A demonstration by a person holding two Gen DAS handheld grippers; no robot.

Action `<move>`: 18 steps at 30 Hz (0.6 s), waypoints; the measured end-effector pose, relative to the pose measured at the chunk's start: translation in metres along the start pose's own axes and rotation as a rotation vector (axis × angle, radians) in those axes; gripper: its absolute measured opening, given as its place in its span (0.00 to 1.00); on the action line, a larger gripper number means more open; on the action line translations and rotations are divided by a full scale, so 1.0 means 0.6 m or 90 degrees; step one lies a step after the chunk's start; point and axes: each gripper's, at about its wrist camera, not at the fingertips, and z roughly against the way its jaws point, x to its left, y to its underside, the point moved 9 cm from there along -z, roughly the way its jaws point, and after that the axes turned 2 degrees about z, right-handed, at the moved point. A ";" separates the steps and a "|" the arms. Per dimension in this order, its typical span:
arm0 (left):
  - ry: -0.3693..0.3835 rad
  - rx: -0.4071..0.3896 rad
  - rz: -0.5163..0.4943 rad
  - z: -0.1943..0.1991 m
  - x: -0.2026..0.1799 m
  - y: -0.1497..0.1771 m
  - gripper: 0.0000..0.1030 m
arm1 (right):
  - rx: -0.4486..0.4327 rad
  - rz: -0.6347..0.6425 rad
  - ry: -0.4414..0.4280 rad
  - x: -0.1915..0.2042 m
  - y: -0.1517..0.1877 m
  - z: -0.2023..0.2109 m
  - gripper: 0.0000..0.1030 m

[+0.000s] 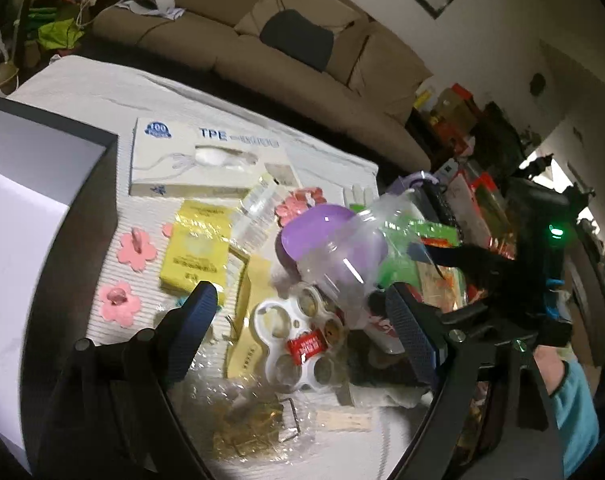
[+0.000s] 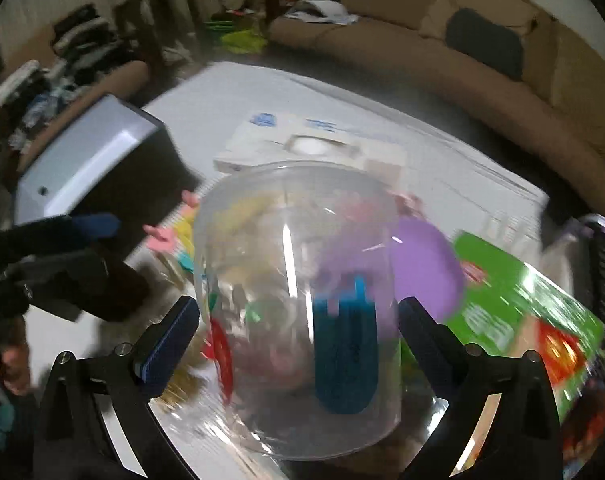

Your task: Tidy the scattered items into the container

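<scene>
My right gripper (image 2: 298, 320) is shut on a clear plastic cup (image 2: 298, 300), held on its side above the table; the cup (image 1: 342, 256) and the right gripper (image 1: 442, 256) also show in the left wrist view. My left gripper (image 1: 302, 312) is open and empty, hovering over the pile: a white ring-shaped holder (image 1: 286, 340), a red candy wrapper (image 1: 306, 346), a yellow box (image 1: 196, 248), pink flower coasters (image 1: 136, 250) and a purple lid (image 1: 322, 232). The dark container box (image 1: 42, 184) stands at the left; it also shows in the right wrist view (image 2: 94, 168).
A white TPE glove box (image 1: 206, 160) lies at the back of the white cloth-covered table (image 1: 82, 88). A green box (image 2: 514, 300) lies at the right. Crinkled clear wrap with gold bits (image 1: 246, 420) lies near me. A brown sofa (image 1: 302, 40) stands behind.
</scene>
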 end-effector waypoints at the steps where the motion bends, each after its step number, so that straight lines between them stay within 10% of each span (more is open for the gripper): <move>1: 0.001 0.007 -0.003 -0.004 -0.004 0.005 0.83 | -0.016 -0.019 -0.002 -0.009 0.008 0.023 0.98; 5: 0.004 0.025 -0.030 -0.014 -0.028 0.022 0.83 | -0.057 -0.086 -0.023 -0.052 0.035 0.107 0.98; 10: 0.023 0.064 -0.057 -0.023 -0.062 0.059 0.83 | -0.076 -0.206 0.153 -0.145 0.123 0.230 0.98; 18: 0.032 0.091 -0.134 -0.056 -0.119 0.124 0.81 | -0.052 -0.334 0.177 -0.242 0.243 0.190 0.93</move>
